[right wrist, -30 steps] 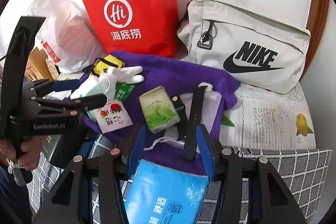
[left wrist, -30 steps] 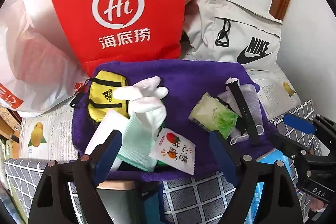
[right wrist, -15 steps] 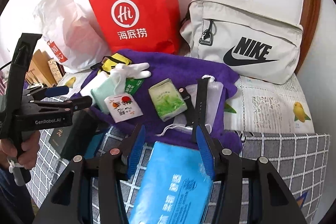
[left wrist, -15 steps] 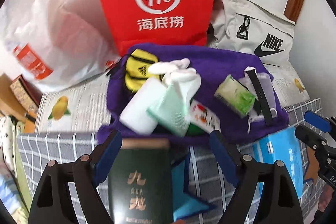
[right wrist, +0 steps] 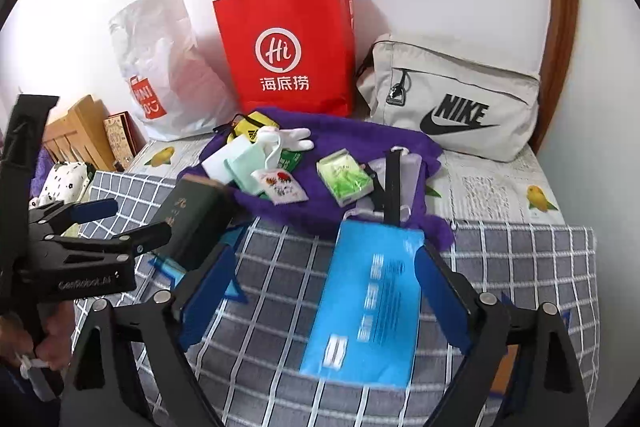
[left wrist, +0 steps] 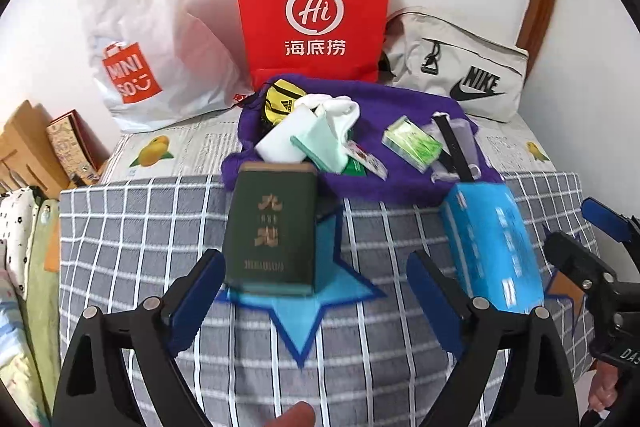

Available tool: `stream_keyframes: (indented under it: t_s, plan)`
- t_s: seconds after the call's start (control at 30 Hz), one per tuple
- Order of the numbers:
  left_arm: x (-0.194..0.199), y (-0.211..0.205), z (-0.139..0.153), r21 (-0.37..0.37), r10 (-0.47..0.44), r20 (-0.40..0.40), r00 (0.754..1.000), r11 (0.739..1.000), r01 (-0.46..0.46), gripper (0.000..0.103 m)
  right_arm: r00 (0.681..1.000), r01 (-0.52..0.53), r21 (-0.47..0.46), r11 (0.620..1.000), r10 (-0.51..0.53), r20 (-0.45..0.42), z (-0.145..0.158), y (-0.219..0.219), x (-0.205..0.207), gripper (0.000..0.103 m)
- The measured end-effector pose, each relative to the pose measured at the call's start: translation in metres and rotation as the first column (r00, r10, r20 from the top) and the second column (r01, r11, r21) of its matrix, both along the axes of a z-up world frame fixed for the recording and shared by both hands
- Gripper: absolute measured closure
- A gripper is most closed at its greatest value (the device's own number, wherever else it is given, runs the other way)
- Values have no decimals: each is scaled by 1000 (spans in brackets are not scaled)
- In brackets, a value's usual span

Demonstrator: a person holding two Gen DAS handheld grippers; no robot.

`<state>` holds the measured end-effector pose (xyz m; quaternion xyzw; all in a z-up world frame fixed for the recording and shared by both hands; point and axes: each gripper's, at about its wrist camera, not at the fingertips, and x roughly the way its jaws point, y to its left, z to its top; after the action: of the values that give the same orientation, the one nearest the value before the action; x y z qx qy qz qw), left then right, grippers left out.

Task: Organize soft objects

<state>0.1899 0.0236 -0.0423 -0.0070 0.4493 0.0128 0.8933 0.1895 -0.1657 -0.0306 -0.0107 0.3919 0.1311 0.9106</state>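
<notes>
A purple towel (left wrist: 400,115) (right wrist: 352,139) lies on the bed with small soft items on it: a white glove (left wrist: 336,107) (right wrist: 292,139), a mint cloth (left wrist: 320,143) (right wrist: 244,167), a yellow pouch (left wrist: 280,99), a green tissue pack (left wrist: 412,143) (right wrist: 344,177), a strawberry sachet (right wrist: 282,187) and a black strap (left wrist: 452,147) (right wrist: 392,183). My left gripper (left wrist: 316,291) is open and empty, above a dark green box (left wrist: 272,227). My right gripper (right wrist: 320,287) is open and empty, over a blue packet (right wrist: 368,307) (left wrist: 488,243).
A red paper bag (left wrist: 312,11), a white plastic bag (left wrist: 148,39) and a grey Nike bag (left wrist: 460,75) stand against the wall. The grey checked blanket (left wrist: 140,227) covers the bed's front. Wooden items and boxes (left wrist: 40,147) sit at the left edge.
Both grippers have pulled back from the purple towel toward the bed's front. The green box and the blue packet now lie in front of them. Both stay open and empty.
</notes>
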Motion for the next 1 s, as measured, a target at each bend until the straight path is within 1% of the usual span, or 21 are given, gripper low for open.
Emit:
stream_keyframes:
  t_s: [0.13, 0.33, 0.5, 0.6, 0.8, 1.0]
  plan:
    - [-33, -6, 3, 7, 3, 24, 1000, 1000, -4, 11, 1000, 1, 27, 1000, -1, -15, -3, -3, -26, 12]
    - [-80, -15, 5, 8, 5, 54, 999, 1000, -6, 11, 1000, 7, 17, 1000, -7, 14, -3, -9, -65, 9]
    - [-111, -21, 13, 5, 0, 94, 996, 1000, 0, 11, 999, 22, 21, 1000, -23, 27, -1, -18, -93, 9]
    - [-123, -26, 18, 24, -4, 119, 993, 1000, 2, 11, 999, 20, 14, 1000, -21, 34, 0, -21, -104, 9]
    - [-136, -29, 27, 13, -13, 147, 989, 1000, 11, 11, 999, 23, 21, 999, -24, 48, 5, -26, -119, 9]
    - [-143, -27, 29, 12, 4, 157, 988, 1000, -5, 11, 998, 27, 16, 1000, -28, 56, 6, -28, -125, 9]
